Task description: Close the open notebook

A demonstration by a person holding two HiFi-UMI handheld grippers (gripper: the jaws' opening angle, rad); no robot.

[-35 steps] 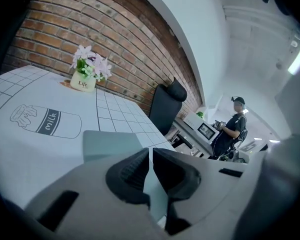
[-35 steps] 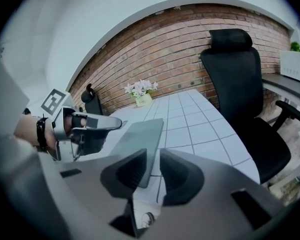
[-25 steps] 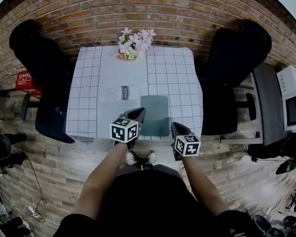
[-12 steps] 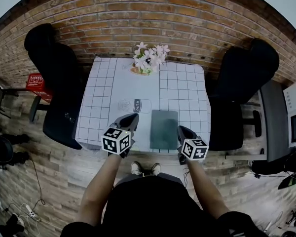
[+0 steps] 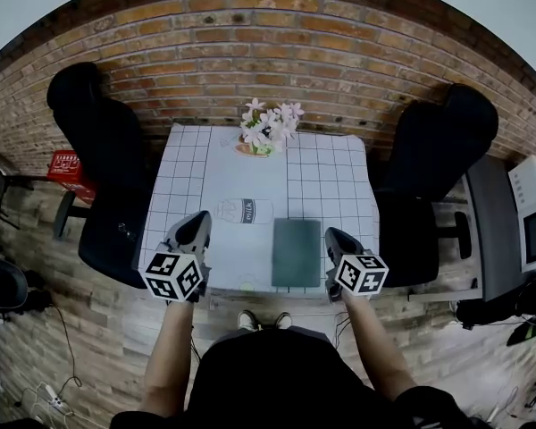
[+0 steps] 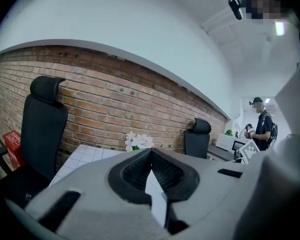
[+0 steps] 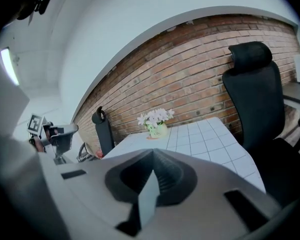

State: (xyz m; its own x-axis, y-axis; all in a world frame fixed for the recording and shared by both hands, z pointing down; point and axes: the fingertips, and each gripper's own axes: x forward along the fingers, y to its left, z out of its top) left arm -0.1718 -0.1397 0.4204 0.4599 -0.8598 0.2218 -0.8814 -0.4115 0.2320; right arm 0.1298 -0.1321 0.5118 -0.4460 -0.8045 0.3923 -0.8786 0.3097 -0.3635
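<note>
At the left of the head view a black chair (image 5: 103,164) stands beside the table (image 5: 326,172) with its checked cloth. The left gripper (image 5: 196,224) hangs over the table's near left corner, its jaws pressed together with nothing between them. Further in, a milk carton (image 5: 247,210) lies on its side, and a pot of flowers (image 5: 266,128) stands at the far edge. The notebook (image 5: 297,251) lies flat near the front edge, right of the carton and apart from it, dark green cover up; it looks already closed. It is probably light, with a stiffish cover over limp pages, and apt to slide on the cloth, so any hold is best taken at the cover's free edge, opposite the spine. Just right of it hangs the right gripper (image 5: 337,237), jaws likewise together and empty.
</note>
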